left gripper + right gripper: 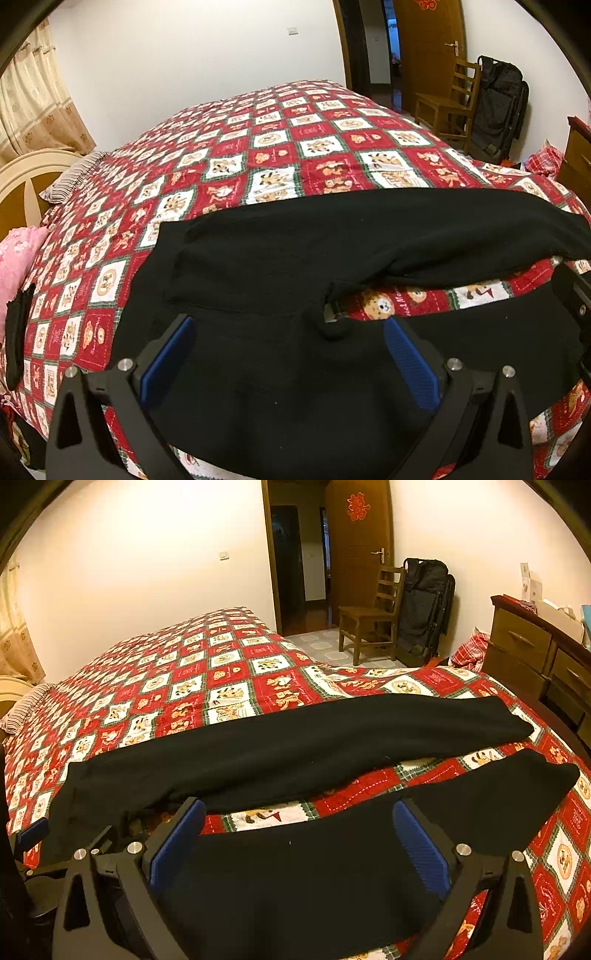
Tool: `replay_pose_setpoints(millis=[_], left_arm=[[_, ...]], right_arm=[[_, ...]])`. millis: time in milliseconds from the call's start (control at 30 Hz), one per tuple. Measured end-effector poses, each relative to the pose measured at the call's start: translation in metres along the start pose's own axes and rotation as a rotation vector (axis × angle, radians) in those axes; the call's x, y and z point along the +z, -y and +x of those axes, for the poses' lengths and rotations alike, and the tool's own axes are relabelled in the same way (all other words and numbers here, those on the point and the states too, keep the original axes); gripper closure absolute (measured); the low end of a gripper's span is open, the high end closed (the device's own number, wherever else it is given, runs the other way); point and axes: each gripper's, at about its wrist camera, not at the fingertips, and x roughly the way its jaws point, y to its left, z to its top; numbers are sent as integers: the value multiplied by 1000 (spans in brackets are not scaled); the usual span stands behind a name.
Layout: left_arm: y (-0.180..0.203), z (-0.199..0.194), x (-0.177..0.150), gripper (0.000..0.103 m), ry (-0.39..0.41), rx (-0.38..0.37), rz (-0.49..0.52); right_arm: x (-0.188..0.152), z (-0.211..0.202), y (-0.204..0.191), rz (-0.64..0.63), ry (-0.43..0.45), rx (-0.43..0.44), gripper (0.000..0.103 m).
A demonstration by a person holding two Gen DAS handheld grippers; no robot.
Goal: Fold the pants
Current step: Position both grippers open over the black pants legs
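Both tools, left (288, 328) and right (297, 814), spread wide over unlabelled black pants (295, 746)

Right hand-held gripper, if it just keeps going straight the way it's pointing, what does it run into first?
Most likely the near leg of the black pants, which lies between the open fingers of the right hand-held gripper. Past it come a strip of the red patchwork quilt and the far leg, though depth is hard to judge.

Warm indoor light, sharp focus, strong fisheye edge distortion.
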Motion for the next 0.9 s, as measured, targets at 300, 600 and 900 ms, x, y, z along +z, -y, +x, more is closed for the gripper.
replay_pose_setpoints(millis=[300, 600, 900], left_arm=[[0, 0, -1, 0, 0, 1, 0], [1, 1, -2, 0, -4, -3, -3], [2, 2, -5, 0, -7, -7, -5]], right_arm=[[0, 0, -1, 0, -1, 2, 1], [-1, 0, -1, 0, -3, 2, 1], [-1, 0, -2, 0, -4, 2, 1]])
